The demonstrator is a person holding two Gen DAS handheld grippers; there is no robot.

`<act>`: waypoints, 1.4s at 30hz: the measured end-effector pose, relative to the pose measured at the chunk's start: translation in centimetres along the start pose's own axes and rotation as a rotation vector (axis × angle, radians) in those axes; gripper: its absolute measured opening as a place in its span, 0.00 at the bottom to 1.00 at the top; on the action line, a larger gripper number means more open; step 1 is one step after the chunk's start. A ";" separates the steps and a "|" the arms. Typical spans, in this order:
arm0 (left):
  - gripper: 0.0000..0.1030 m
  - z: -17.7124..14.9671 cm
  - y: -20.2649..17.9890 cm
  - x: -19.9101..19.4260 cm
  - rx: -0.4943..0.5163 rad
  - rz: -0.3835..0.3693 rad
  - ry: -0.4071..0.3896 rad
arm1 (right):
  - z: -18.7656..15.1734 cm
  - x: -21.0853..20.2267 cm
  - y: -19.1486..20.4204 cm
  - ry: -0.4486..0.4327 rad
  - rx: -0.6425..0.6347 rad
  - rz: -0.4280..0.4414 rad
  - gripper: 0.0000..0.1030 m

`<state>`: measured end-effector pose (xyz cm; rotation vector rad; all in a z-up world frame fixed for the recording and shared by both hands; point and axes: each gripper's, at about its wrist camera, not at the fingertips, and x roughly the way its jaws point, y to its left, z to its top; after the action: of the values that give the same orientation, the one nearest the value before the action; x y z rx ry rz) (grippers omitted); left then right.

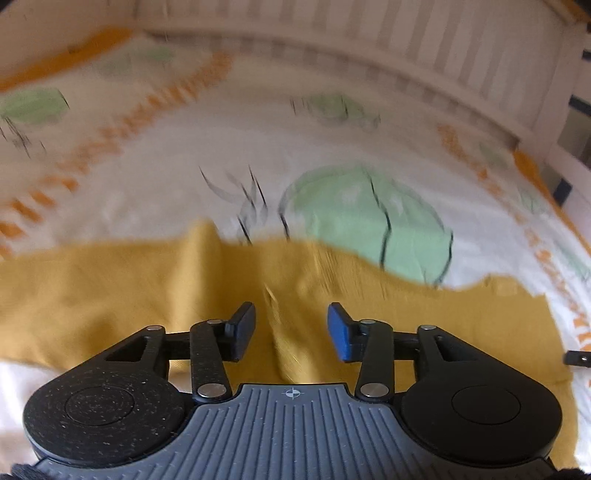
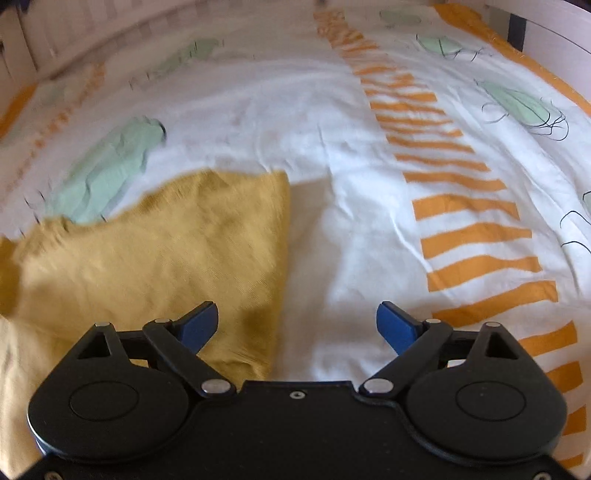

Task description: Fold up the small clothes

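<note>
Bed with a printed white cotton sheet (image 2: pixel 332 155), bordered by a white slatted wooden rail (image 1: pixel 424 48).

Patterned with a band of orange stripes (image 2: pixel 469 206), pale green leaf shapes (image 1: pixel 373 218) outlined in thin black lines, and an orange edge strip (image 2: pixel 476 26). Lit softly by daylight; much blurred in the left wrist view.

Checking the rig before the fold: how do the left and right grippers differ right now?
The left gripper has its fingers moderately apart; the right gripper is spread much wider. The left hangs fully over the mustard garment, a raised fold between its fingers; the right straddles the garment's edge, one finger over the white patterned bedsheet. Both are open, holding nothing.
</note>
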<state>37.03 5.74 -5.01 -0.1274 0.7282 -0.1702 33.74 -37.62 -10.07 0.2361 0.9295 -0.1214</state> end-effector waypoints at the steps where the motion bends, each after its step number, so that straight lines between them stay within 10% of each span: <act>1: 0.46 0.4 0.5 -0.8 -0.004 0.015 -0.032 | 0.2 -0.5 0.0 -0.023 0.014 0.014 0.91; 9: 0.55 1.5 6.1 -2.5 -0.175 0.083 -0.033 | 0.8 -2.5 1.9 -0.126 0.035 0.129 0.94; 17: 0.55 -1.7 -0.7 -0.5 0.215 0.071 0.097 | 0.4 -2.2 4.4 -0.097 -0.034 0.160 0.94; 31: 0.55 -4.1 -3.0 2.0 0.415 0.173 0.129 | 0.3 -1.7 3.0 -0.054 0.088 0.220 0.95; 42: 0.55 -1.4 2.0 -0.4 0.091 0.263 0.017 | 0.4 -1.9 2.8 -0.056 0.123 0.230 0.95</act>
<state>36.02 7.72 -6.18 0.0571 0.7454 0.0465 33.46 -35.03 -7.92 0.4497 0.8343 0.0275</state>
